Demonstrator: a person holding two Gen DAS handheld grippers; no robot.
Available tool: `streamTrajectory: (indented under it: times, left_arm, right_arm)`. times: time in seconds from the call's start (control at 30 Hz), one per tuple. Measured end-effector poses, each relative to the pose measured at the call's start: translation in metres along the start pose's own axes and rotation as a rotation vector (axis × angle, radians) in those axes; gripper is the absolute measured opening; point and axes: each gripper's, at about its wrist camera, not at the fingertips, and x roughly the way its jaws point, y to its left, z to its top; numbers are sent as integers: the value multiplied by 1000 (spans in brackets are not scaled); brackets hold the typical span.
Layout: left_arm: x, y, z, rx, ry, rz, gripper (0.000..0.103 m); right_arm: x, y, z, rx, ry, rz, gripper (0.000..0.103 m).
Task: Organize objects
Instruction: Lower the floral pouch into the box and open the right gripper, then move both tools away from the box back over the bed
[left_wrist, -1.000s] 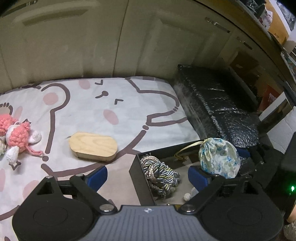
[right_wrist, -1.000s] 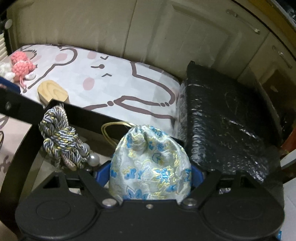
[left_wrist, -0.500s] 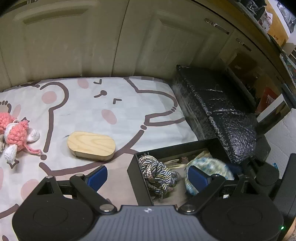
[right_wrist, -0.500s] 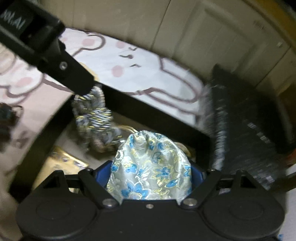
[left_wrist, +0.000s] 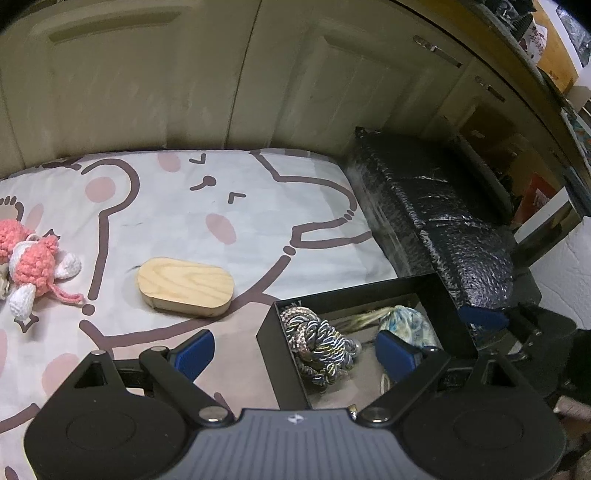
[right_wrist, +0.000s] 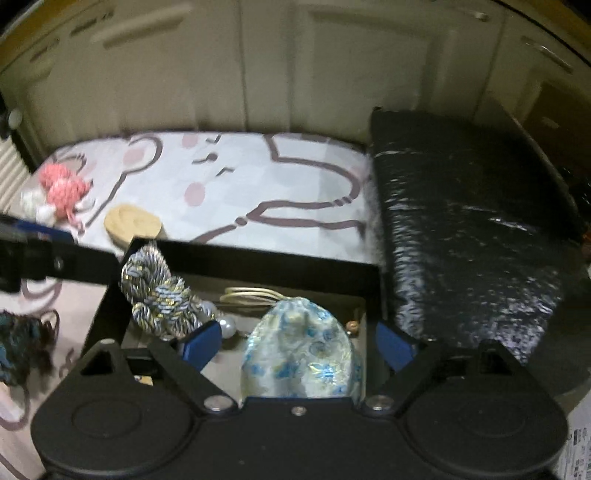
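Release step: my right tool (right_wrist: 297, 345) is opening around the floral pouch (right_wrist: 299, 354) in the black box (right_wrist: 258, 258); left tool (left_wrist: 293, 349) wide, empty. Next: lift clear.

Room's pretty dim overall, kind of a yellowish indoor cast on the cabinet doors (left_wrist: 229, 74), and the corners of both views go nearly black from the fisheye vignette. Straight lines bow hard toward the edges too. The left wrist view is sharp, you can read the grain on the wooden block (left_wrist: 184, 282). The right wrist view is smeared with motion blur, softest on the pink crochet toy (right_wrist: 61, 192) and the left side. The black wrapped bundle (left_wrist: 443, 229) throws lots of little specular glints. Inside the black box (left_wrist: 280, 354) it's shadowy
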Motion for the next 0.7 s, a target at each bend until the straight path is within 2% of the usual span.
streamTrajectory:
  times: [0.33, 0.7]
  left_arm:
    - [-9, -1, 0, 7, 4, 9, 94]
    - [-27, -1, -6, 22, 19, 44, 94]
  right_arm:
    - [-22, -17, 3, 149, 13, 22, 85]
    - [-54, -14, -2, 212, 20, 25, 85]
